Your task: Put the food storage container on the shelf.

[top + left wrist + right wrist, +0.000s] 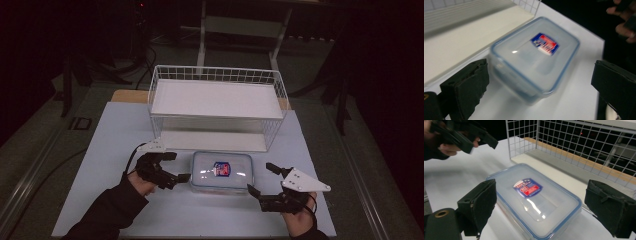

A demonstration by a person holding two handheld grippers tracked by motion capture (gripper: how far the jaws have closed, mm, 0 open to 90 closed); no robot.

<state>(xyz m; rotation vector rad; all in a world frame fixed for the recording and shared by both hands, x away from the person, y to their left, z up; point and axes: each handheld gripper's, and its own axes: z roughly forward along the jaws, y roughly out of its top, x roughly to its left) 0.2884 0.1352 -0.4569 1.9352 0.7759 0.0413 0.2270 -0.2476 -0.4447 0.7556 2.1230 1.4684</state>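
Observation:
A clear lidded plastic container (pixel 221 171) with a blue seal and a red-and-blue label lies flat on the white table (pixel 110 150), in front of the wire rack. My left gripper (pixel 179 166) stands open just off the box's left end, held a little above the table. My right gripper (pixel 260 177) stands open at the box's right front corner. In the left gripper view the container (pixel 534 55) lies ahead between the wide black pads (pixel 469 85), untouched. In the right gripper view the container (pixel 534 200) sits between spread pads (pixel 481 205), with the left gripper (pixel 464 135) beyond it.
A white wire rack (pixel 215 95) with an upper shelf and a low base board stands at the back middle of the table. The table ends close behind my hands and to both sides. Dark floor and furniture legs lie beyond.

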